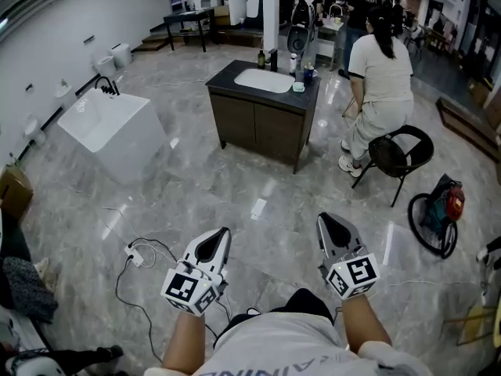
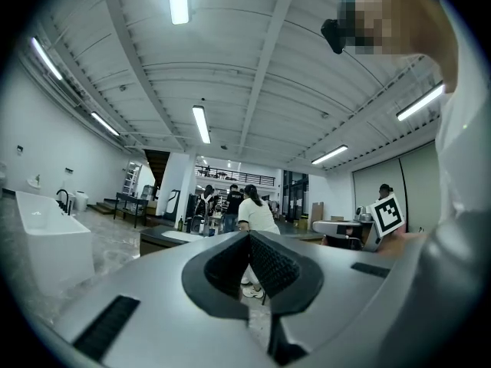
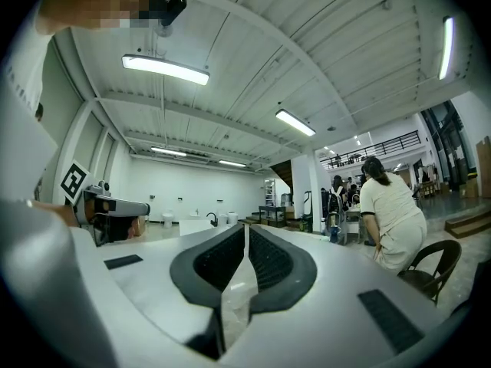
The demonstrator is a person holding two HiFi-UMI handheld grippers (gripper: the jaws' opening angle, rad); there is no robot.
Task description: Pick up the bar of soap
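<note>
A dark vanity (image 1: 258,124) with a white inset basin (image 1: 264,79) stands across the marble floor, far ahead of both grippers. On its right front corner lies a small pale-green item (image 1: 297,87); it is too small to tell whether this is the bar of soap. My left gripper (image 1: 221,235) and right gripper (image 1: 329,221) are held low and level, close to my body, and both point towards the vanity. In the left gripper view the left gripper (image 2: 249,236) has its jaws together with nothing between them. The right gripper (image 3: 246,227) likewise shows its jaws closed to a thin slit and empty.
A person in white (image 1: 382,73) sits on a black chair (image 1: 403,152) right of the vanity. A white freestanding basin (image 1: 109,125) stands at the left. A power strip with cable (image 1: 135,254) lies on the floor near my left gripper. A bag (image 1: 441,212) sits at the right. Bottles (image 1: 273,58) stand on the vanity.
</note>
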